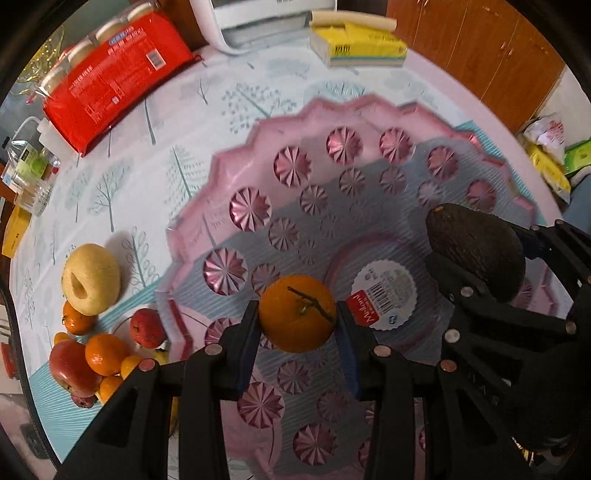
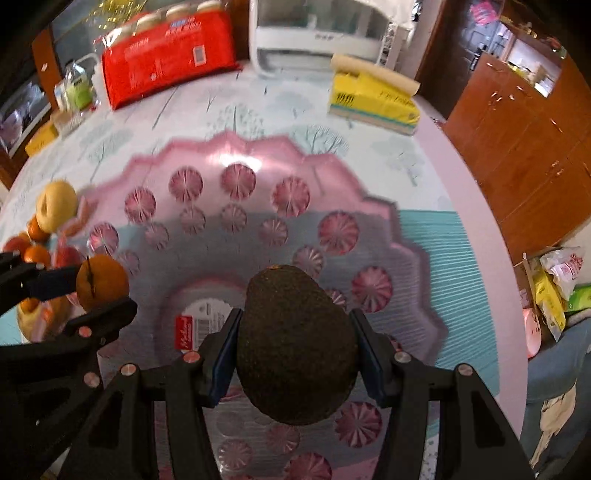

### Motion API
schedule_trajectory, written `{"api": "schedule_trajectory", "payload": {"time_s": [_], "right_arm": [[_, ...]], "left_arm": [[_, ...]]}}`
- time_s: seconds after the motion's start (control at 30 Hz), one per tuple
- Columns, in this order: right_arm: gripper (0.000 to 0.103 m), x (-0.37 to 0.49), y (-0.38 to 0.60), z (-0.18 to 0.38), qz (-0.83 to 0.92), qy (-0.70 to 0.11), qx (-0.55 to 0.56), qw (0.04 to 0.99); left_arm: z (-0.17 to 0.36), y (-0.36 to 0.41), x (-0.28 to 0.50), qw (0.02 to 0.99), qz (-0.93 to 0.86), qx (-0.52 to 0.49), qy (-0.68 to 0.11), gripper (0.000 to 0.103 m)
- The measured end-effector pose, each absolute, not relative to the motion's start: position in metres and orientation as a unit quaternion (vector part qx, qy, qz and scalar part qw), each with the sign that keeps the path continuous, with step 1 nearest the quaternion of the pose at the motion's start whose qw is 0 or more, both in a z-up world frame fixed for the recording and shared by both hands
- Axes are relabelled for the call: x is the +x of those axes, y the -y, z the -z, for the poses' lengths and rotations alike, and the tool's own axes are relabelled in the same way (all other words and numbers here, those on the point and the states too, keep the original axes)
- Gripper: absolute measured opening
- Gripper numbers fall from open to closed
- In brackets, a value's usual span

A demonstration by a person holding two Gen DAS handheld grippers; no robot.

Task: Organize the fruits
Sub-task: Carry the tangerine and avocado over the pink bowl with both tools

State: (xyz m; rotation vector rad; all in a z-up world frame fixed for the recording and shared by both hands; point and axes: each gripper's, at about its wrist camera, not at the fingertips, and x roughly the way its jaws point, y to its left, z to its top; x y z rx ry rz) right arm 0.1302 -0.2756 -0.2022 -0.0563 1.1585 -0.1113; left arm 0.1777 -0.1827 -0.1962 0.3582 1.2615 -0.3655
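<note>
My left gripper is shut on a small orange with a dark stem, held above the pink scalloped plastic tray. My right gripper is shut on a dark avocado, also over the tray. In the left wrist view the avocado and right gripper show at the right; in the right wrist view the orange and left gripper show at the left. A barcode sticker lies at the tray's centre. Left of the tray sits a pile of fruit: a yellow apple, a red apple and several small oranges.
A red package, a yellow tissue pack and a white appliance stand at the table's far side. Bottles crowd the left edge. A wooden cabinet is beyond the table's right rim, with bags on the floor.
</note>
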Motion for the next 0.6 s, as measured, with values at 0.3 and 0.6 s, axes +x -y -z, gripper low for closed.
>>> {"api": "schedule_trajectory", "payload": {"time_s": [0.3, 0.6], "right_arm": [[0.058, 0.1285, 0.2703, 0.2091, 0.034, -0.544, -0.045, 0.837], [0.058, 0.1296, 0.2695, 0.2105, 0.032, -0.542, -0.043, 0.838]], "left_arm": [[0.2034, 0.1877, 0.1815, 0.775, 0.158, 0.179, -0.585, 0.038], [0.2017, 0.1872, 0.1823, 0.767, 0.151, 0.185, -0.596, 0.041]]}}
